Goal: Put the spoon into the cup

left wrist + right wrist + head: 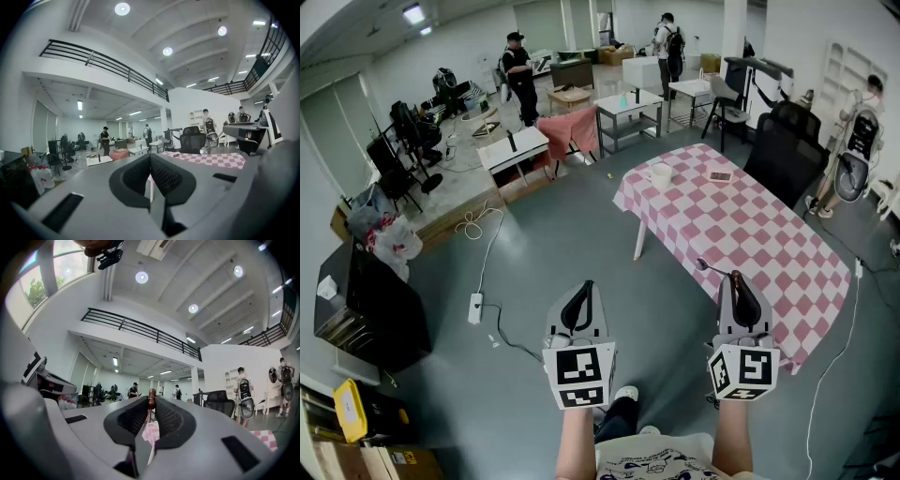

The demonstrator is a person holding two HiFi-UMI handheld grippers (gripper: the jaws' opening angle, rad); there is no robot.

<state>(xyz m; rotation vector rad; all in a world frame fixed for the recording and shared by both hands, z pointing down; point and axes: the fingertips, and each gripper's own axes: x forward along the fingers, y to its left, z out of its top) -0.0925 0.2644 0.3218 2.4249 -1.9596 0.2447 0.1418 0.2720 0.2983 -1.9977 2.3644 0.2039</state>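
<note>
In the head view both grippers are held out low over the grey floor, short of the table [741, 234] with its pink-and-white checked cloth. My right gripper [733, 277] is shut on the spoon [712, 270]. Its small bowl sticks out to the left, beside the table's near edge. In the right gripper view the spoon's brown end [151, 399] is pinched between the pads. The white cup [660, 174] stands upright at the table's far left corner, well ahead of both grippers. My left gripper [584, 287] is shut with nothing in it; its pads [161, 173] meet.
A small dark object [720, 176] lies on the table right of the cup. A black office chair [787, 150] stands behind the table. A dark cabinet [366, 309] is at the left, with a power strip [475, 307] and cable on the floor. People stand among desks farther back.
</note>
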